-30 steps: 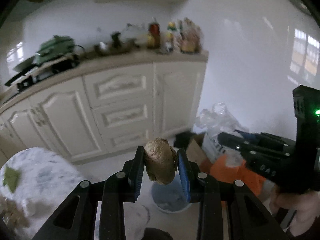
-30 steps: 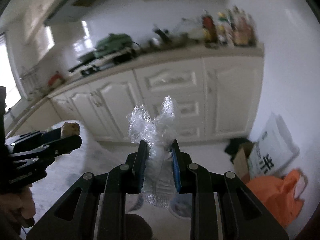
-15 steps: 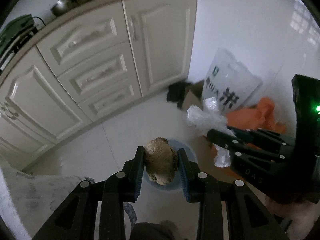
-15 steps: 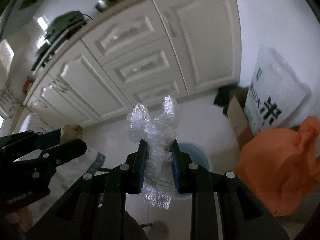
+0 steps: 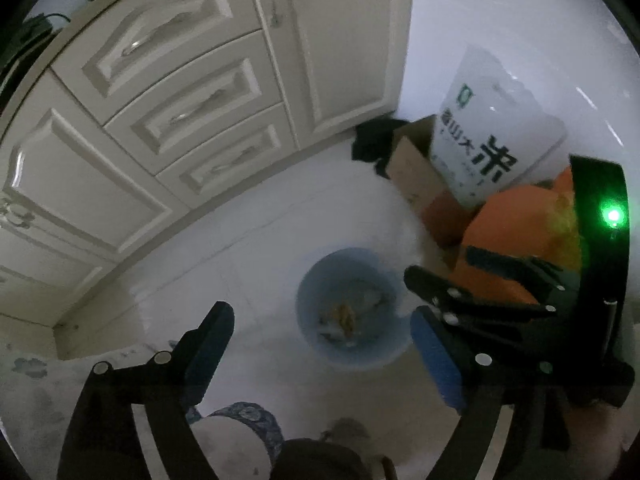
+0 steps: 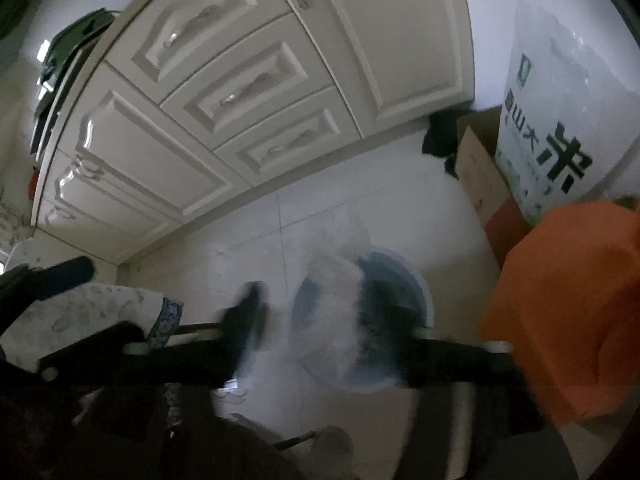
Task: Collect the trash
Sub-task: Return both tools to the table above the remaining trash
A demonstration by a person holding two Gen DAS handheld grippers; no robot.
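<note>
Left hand-held gripper (image 5: 320, 344): jaws spread wide, released, nothing between them; it hangs above the blue bin (image 5: 352, 308) on the floor. A brown lump of trash (image 5: 344, 316) lies inside the bin. Right hand-held gripper (image 6: 320, 312): fingers blurred but well apart, released; the crumpled clear plastic (image 6: 332, 304) sits smeared between them, touching neither that I can tell, over the bin's near rim. In the left view the right hand-held gripper shows at 3 o'clock of the bin. Orange bag (image 6: 568, 312) at 3 o'clock, white rice sack (image 6: 560, 128) and cardboard box (image 6: 480, 176) at 1 o'clock, cream cabinet drawers (image 5: 180, 112) at 11 o'clock.
</note>
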